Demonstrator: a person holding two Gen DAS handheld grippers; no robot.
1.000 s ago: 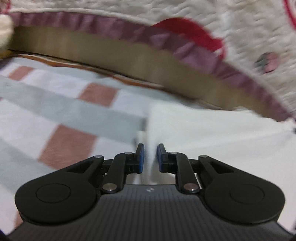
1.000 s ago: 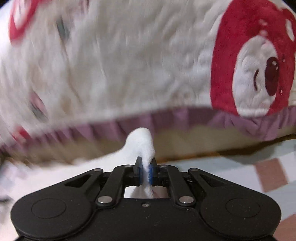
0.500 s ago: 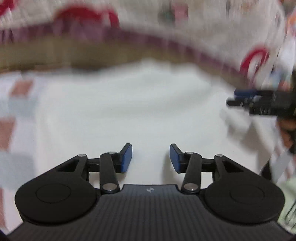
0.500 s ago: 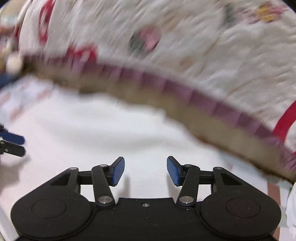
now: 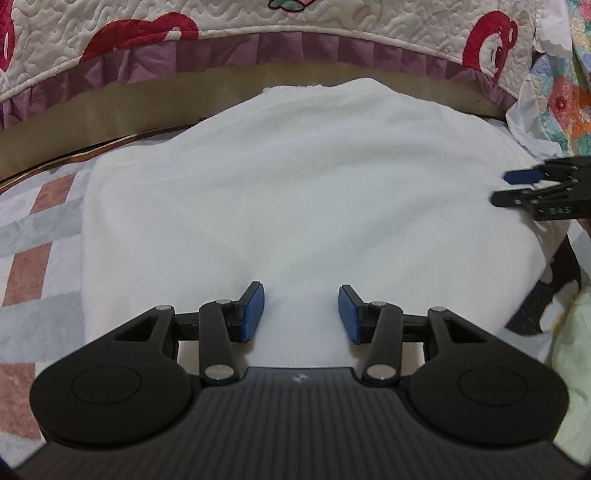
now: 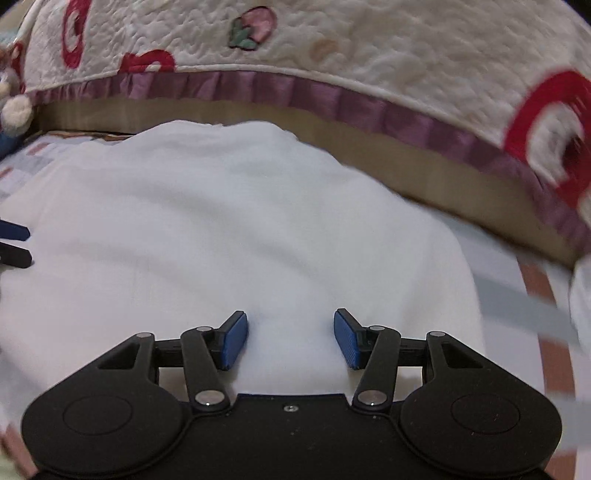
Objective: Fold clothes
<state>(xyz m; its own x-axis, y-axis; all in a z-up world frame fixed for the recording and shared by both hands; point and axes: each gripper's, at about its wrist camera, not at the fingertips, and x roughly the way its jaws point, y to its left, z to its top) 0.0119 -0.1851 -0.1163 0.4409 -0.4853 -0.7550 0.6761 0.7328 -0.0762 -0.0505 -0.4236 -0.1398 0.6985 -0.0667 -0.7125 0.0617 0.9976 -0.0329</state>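
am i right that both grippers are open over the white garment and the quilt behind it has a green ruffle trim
Not quite. The ruffle trim on the quilt is purple, not green; both wrist views show it. The rest stands: the left gripper and right gripper are open over the white garment.

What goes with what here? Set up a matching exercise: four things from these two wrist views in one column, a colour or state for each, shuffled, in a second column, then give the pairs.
Things
1. left tool
2. folded white fleece garment
3. pleated ruffle trim on the quilted blanket
4. checked bed cover

Colour or state
A. purple
B. open, holding nothing
C. pink, grey and white blocks
D. plain white, lying flat

Pairs: 1-B, 2-D, 3-A, 4-C. The right tool is open too.
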